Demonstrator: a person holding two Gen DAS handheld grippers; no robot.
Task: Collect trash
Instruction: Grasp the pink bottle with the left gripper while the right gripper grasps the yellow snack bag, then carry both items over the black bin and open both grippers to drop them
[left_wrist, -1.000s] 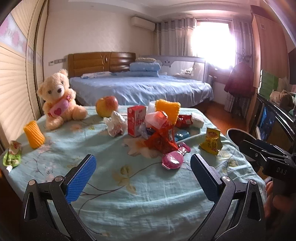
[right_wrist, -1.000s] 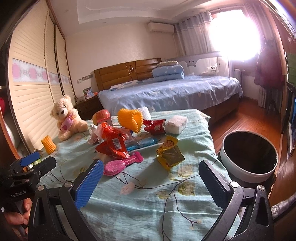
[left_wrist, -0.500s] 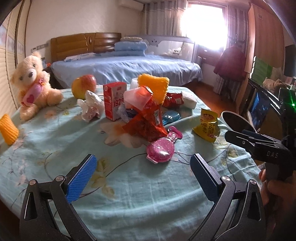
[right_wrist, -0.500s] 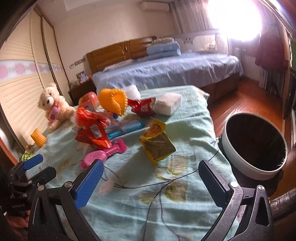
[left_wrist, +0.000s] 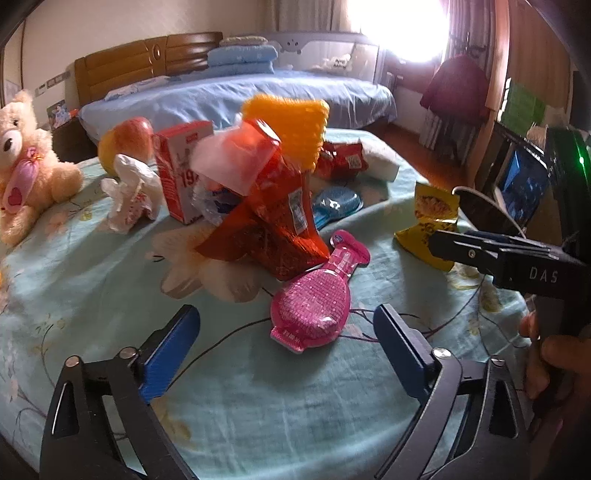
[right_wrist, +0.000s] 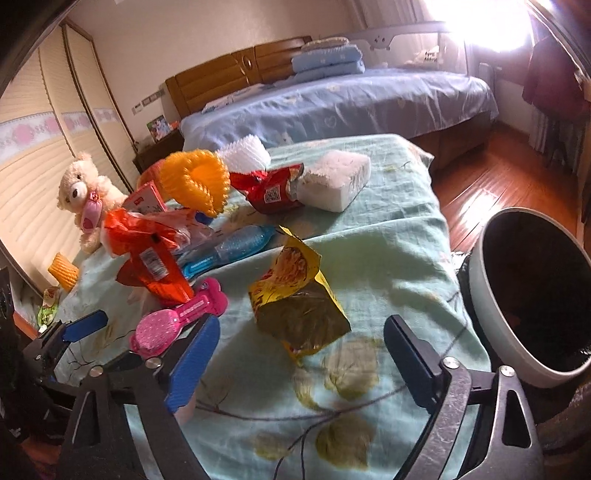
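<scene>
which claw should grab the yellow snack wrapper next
Right. The right claw is open with the yellow wrapper straight ahead, and the bin beside it. The left claw faces the pink packet.

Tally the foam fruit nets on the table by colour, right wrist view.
Orange: 2, the big foam net standing in the pile and the small foam net lying near the teddy bear
White: 1, the white foam net behind the big one
Total: 3
</scene>
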